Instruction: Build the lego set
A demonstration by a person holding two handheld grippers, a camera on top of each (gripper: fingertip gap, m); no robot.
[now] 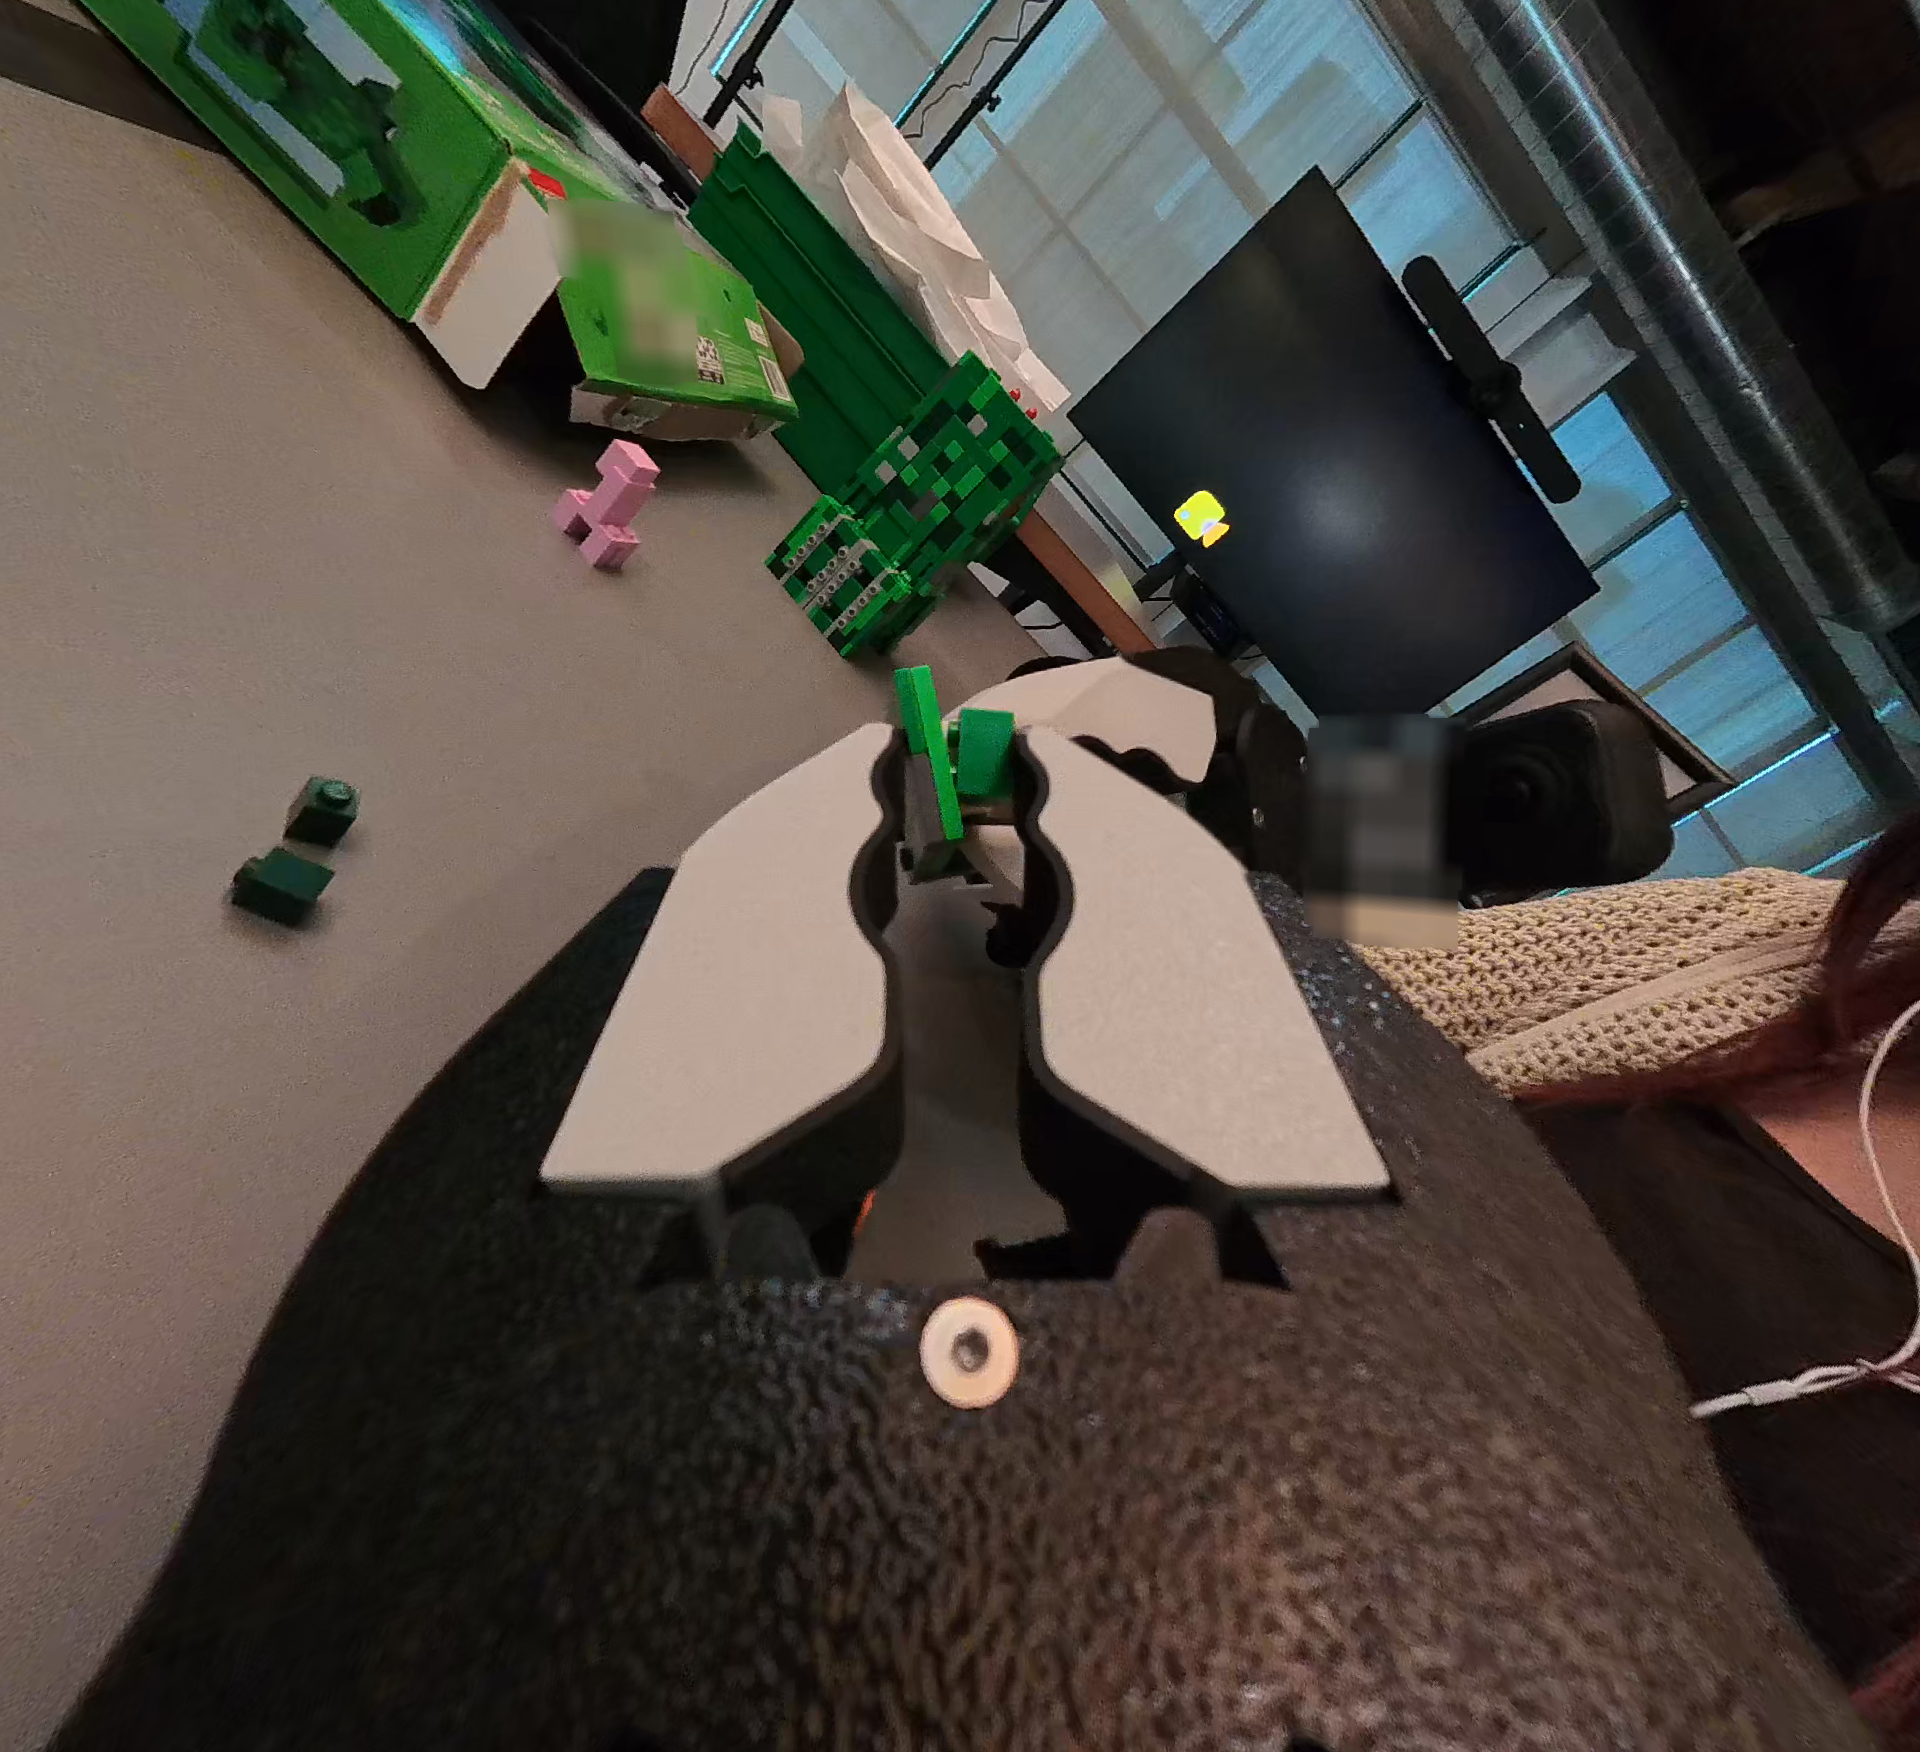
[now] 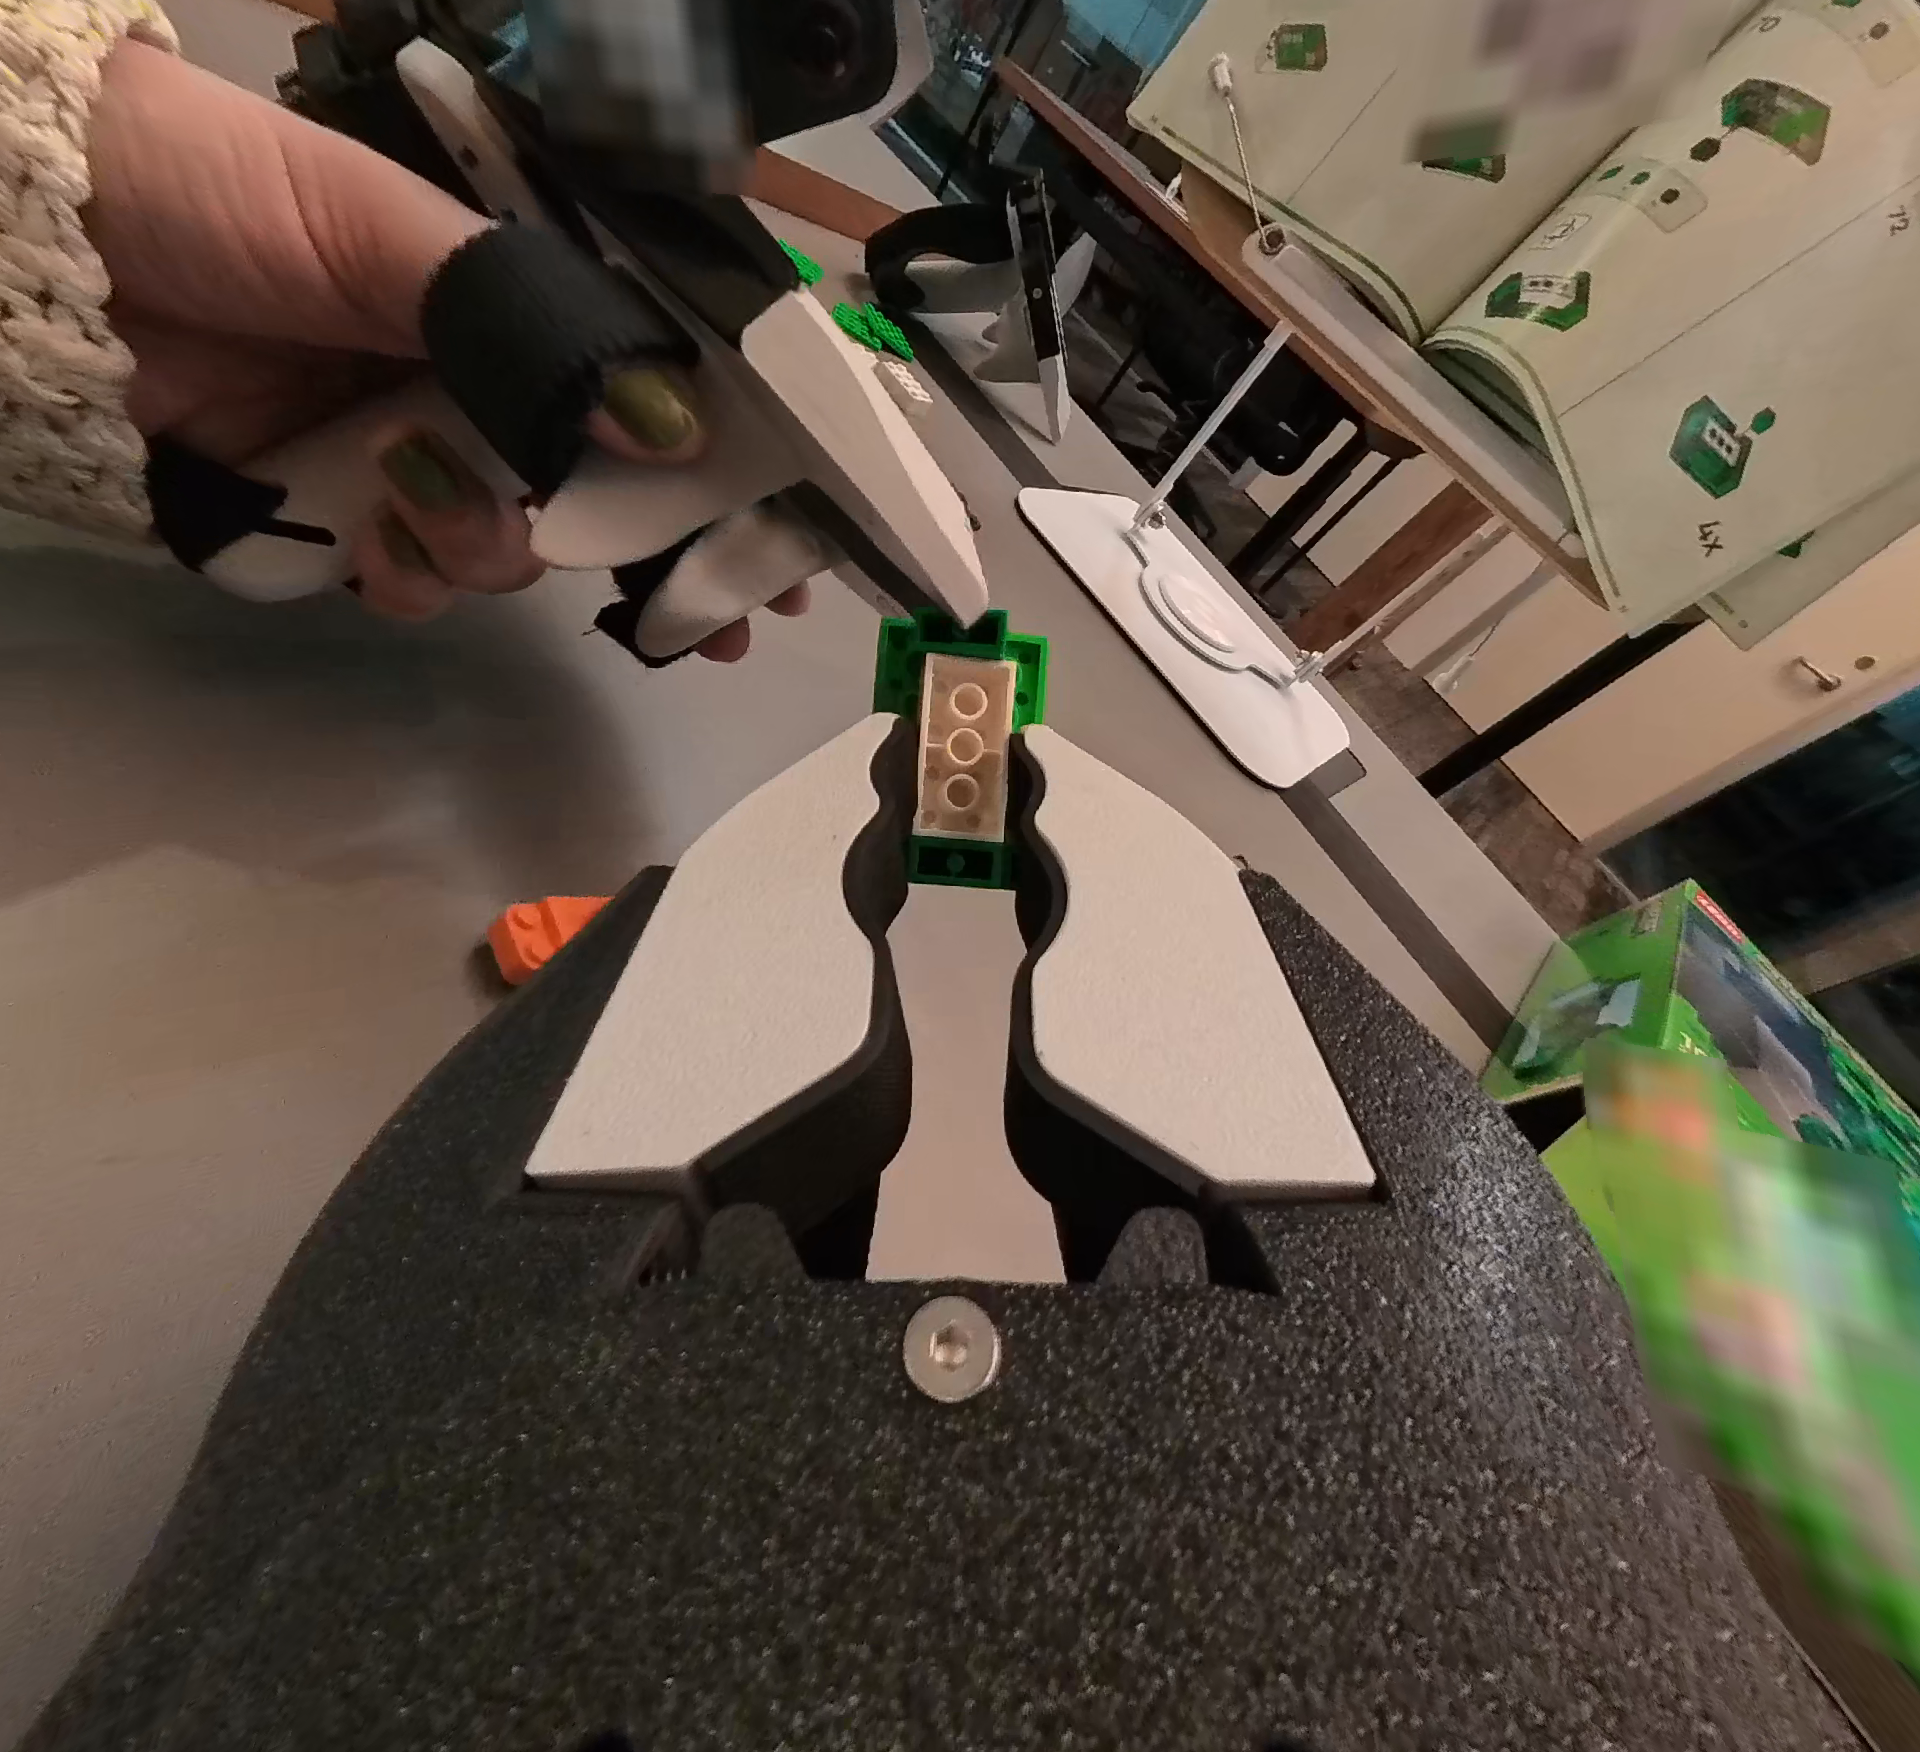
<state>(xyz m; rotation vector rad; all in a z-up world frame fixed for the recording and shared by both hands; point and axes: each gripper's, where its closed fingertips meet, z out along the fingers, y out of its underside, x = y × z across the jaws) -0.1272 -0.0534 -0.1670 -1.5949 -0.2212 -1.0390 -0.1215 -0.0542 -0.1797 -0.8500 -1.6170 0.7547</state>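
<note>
A small lego assembly, a green plate carrying a tan brick point(image 2: 964, 752), is held in the air between both grippers. My right gripper point(image 2: 961, 741) is shut on its near end. My left gripper point(image 1: 956, 752) is shut on the green plate edge point(image 1: 940, 783), and in the right wrist view its tips point(image 2: 961, 611) meet the far end of the assembly. The right gripper point(image 1: 1091, 715) shows just behind the piece in the left wrist view. A larger built green block point(image 1: 920, 507) stands on the grey table point(image 1: 312, 559).
A pink lego figure point(image 1: 608, 502), two dark green bricks point(image 1: 322, 809) and a green box point(image 1: 260, 61) lie on the table. An orange brick separator point(image 2: 540, 933), loose green plates point(image 2: 873, 320), a white stand base point(image 2: 1184, 632) and the open instruction booklet point(image 2: 1662, 196) are nearby. Less than 4 cm separates the two grippers' tips.
</note>
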